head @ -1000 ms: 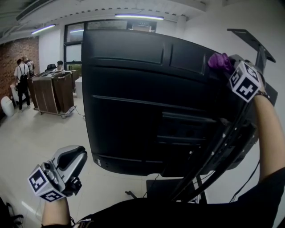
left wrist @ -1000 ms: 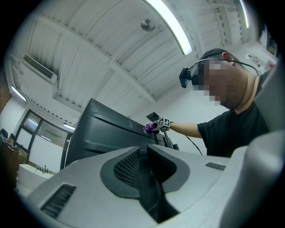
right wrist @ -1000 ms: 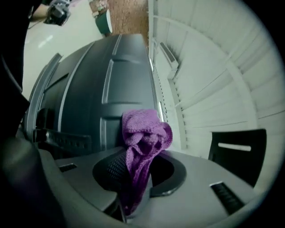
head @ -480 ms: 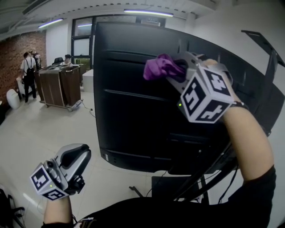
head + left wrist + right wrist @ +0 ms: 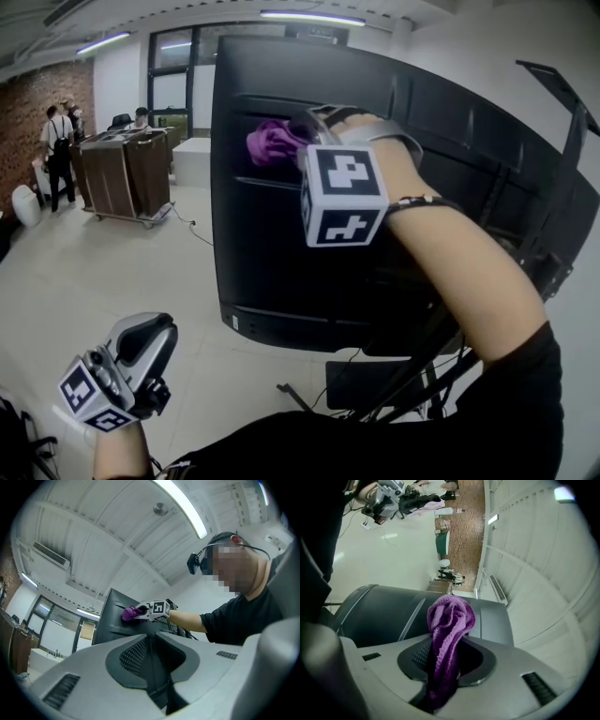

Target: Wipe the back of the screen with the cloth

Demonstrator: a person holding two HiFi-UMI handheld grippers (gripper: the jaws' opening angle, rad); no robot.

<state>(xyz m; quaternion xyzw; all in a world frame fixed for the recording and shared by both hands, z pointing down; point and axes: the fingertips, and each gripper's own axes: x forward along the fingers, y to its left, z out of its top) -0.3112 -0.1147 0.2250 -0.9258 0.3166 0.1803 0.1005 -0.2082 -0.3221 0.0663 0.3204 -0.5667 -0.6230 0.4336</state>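
Down low at the near left, the left gripper [image 5: 150, 330] hangs well clear of the action, its 2 jaws pressed together with nothing between them. Up front, the right forearm [image 5: 459, 272] cuts across the middle of the view and hides part of the panel behind it. At its end, the right gripper [image 5: 305, 127] has its jaws clamped on the purple cloth [image 5: 270, 142], which bunches out past the jaw tips. That bunched end sits at the upper left of the black screen back [image 5: 281, 253], though actual contact is hard to confirm. A dark stand [image 5: 441, 366] props the screen from below right. Far left, wooden cabinets [image 5: 122, 178], then people [image 5: 58, 150] by a brick wall [image 5: 28, 122].
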